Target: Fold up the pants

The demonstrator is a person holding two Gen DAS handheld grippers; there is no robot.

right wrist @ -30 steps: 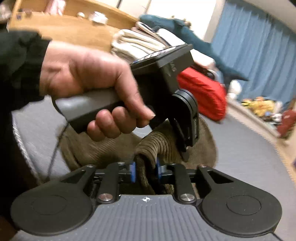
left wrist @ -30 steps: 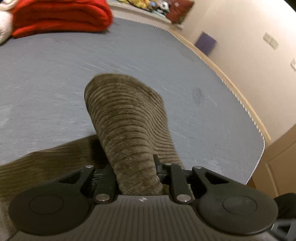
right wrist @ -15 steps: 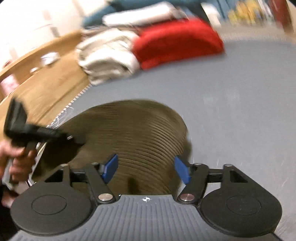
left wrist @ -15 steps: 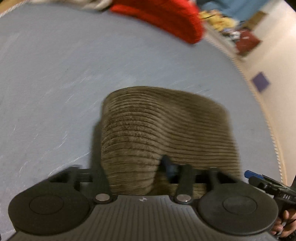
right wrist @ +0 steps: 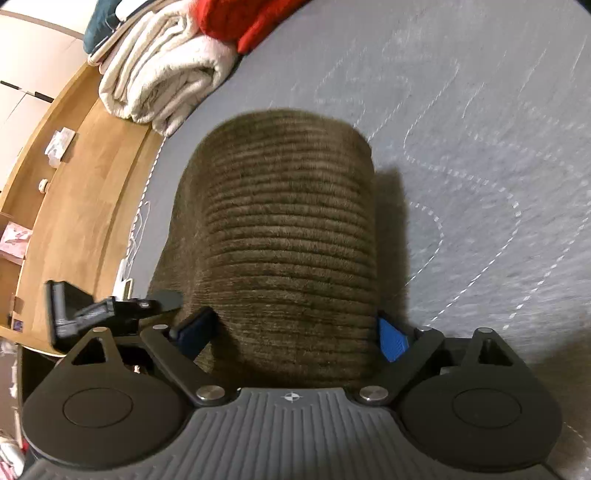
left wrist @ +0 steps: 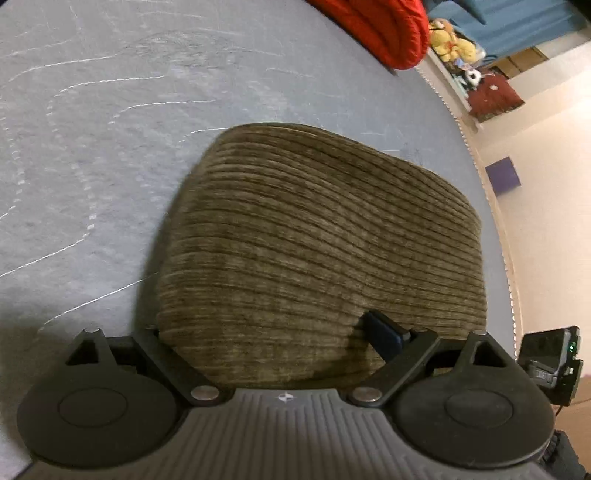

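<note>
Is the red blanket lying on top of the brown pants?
No, the red blanket sits far off on the grey bed, apart from the pants.

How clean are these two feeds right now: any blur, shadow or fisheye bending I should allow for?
Left wrist: pants ribs slightly soft; the mattress edge bows hard toward the wall, and shadow pools at lower left. Right wrist: the ribs smear more, and a dark shadow falls right of the pants; the wooden ledge curves.
</note>
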